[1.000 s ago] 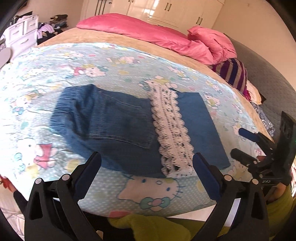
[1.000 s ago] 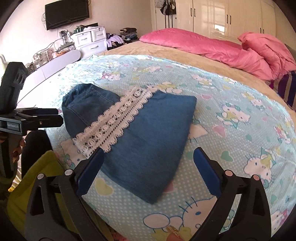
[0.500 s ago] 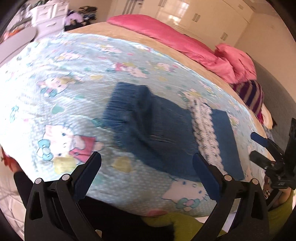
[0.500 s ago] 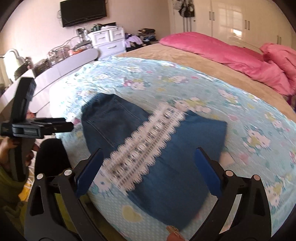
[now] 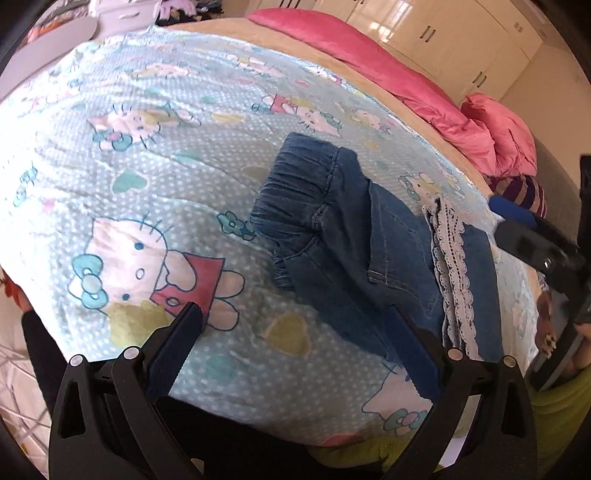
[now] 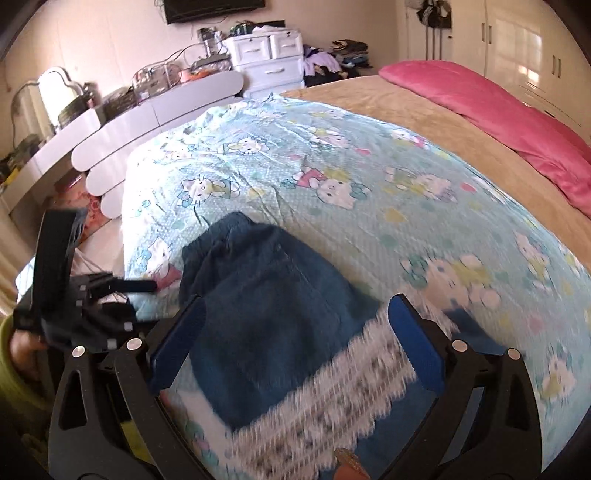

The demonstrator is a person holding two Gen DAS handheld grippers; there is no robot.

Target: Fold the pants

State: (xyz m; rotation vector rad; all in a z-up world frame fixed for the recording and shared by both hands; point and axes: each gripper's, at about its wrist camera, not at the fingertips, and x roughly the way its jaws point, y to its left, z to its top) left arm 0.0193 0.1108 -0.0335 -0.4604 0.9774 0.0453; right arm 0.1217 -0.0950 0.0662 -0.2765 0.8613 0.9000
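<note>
Left gripper (image 5: 295,354): I see its fingers spread wide with nothing between them, poised over the bedspread just ahead of the pants' waistband end; the right-hand pad overlaps the denim's near edge in my view, though I cannot tell whether it touches.

Right gripper (image 6: 295,343): I read it as released too, fingers wide apart and grasping nothing, hovering above the pants with the lace strip passing under the right-hand pad. This view is blurred, so contact is unclear to me.

Pants (image 5: 354,251): blue denim, lying folded flat on the bedspread near the bed's front edge. The gathered elastic waistband (image 5: 295,184) is at the end away from the lace.

Lace strip (image 5: 452,266): white, running across the pants as a band between the seat portion and a plain denim panel beyond it.

Bedspread (image 5: 166,140): pale blue with cartoon cats and hearts, under the pants and stretching well beyond them on all sides.

Pink duvet (image 5: 424,96): bunched along the far side of the bed, well apart from the pants.

Drawer unit (image 6: 266,59): white, past the bed's far corner from the pants, beside a heap of clothes.

Wardrobe doors (image 5: 443,33): cream, behind the pink duvet.
</note>
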